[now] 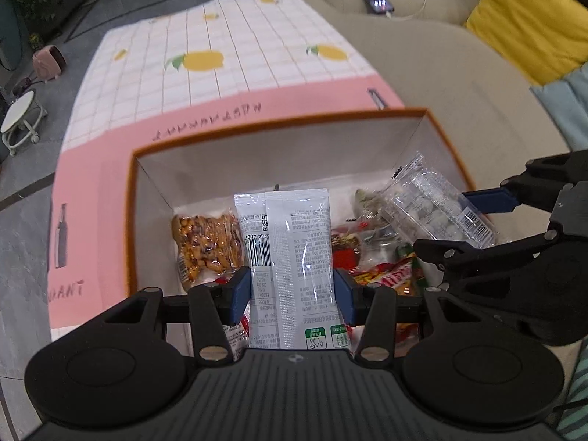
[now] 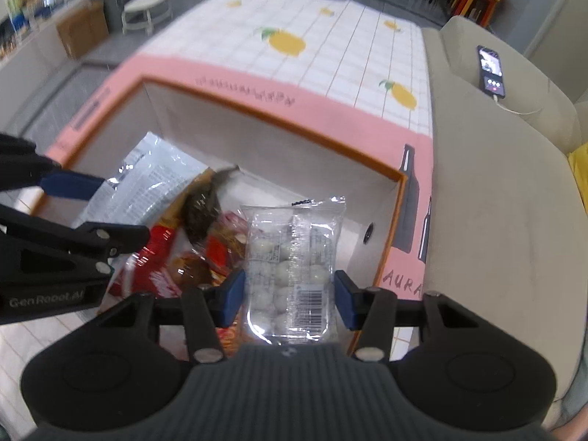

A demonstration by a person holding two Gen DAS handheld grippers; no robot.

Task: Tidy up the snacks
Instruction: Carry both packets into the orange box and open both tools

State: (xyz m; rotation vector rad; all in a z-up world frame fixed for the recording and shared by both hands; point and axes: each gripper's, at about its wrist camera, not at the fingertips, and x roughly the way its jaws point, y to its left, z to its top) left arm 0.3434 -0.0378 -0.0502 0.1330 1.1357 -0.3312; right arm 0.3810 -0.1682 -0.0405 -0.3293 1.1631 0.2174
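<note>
Left gripper [image 1: 292, 290] has its blue fingers [image 1: 239, 290] closed in on a grey-white snack pouch [image 1: 290, 253], pinching it from both sides so it stands lengthwise between them, barcode side up. The pouch hangs over the near part of the orange-rimmed box [image 1: 147, 198], which sits on the pink and lemon-print cloth [image 1: 235, 58] covering the worktop. A peanut brittle pack [image 1: 205, 242] lies on the box floor just left of the pouch, with red wrappers [image 1: 382, 275] piled to its right.

Right gripper [image 2: 290, 294] is doing the same thing: fingers [image 2: 343, 299] clamped on a clear bag of white round candies [image 2: 294, 264], held above the box's right half, near its right wall. Both grippers point forward and down into the box, side by side, close together. A phone [image 2: 490, 70] rests on the beige sofa arm [image 2: 514, 110] past the worktop's right edge.
</note>
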